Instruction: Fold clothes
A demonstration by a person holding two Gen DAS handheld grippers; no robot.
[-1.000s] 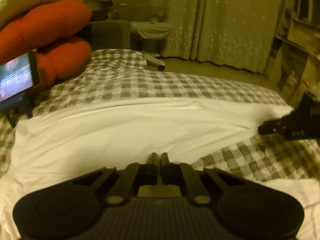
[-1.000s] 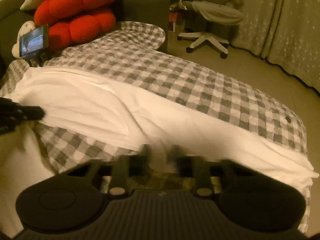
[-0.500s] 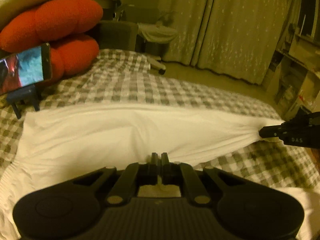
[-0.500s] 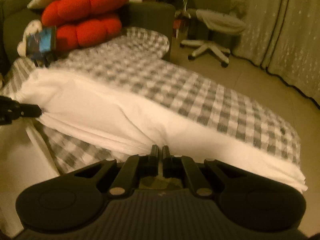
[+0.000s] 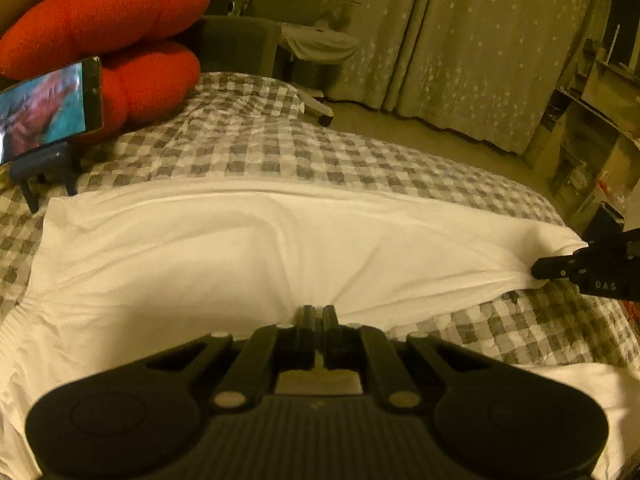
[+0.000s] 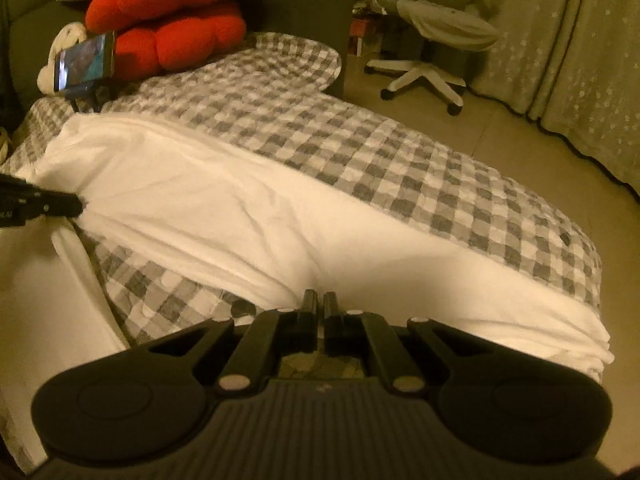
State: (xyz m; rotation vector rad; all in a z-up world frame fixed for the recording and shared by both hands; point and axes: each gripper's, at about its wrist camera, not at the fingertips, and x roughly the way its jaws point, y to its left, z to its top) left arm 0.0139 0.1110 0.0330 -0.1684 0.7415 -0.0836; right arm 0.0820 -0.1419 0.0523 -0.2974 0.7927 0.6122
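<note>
A white garment [image 5: 248,248] lies stretched in a long band across the checked bed cover [image 5: 280,160]. My left gripper [image 5: 319,312] is shut on the near edge of the white garment, and it shows again in the right wrist view as the left gripper [image 6: 78,205] pinching the cloth's left end. My right gripper [image 6: 319,298] is shut on the near edge of the white garment [image 6: 248,216]; in the left wrist view the right gripper [image 5: 538,270] pinches the cloth's right end. More white fabric [image 6: 44,280] hangs below the bed's near side.
Red cushions [image 5: 104,36] and a phone on a stand [image 5: 44,112] sit at the head of the bed. An office chair [image 6: 428,36] stands on the floor beyond, with curtains [image 5: 472,48] behind. Shelves [image 5: 592,120] are at the right.
Both grippers have carried the garment's edge forward across the bed, and the cloth now lies in a tauter, flatter band. The right gripper went from blurred to shut on the cloth.
</note>
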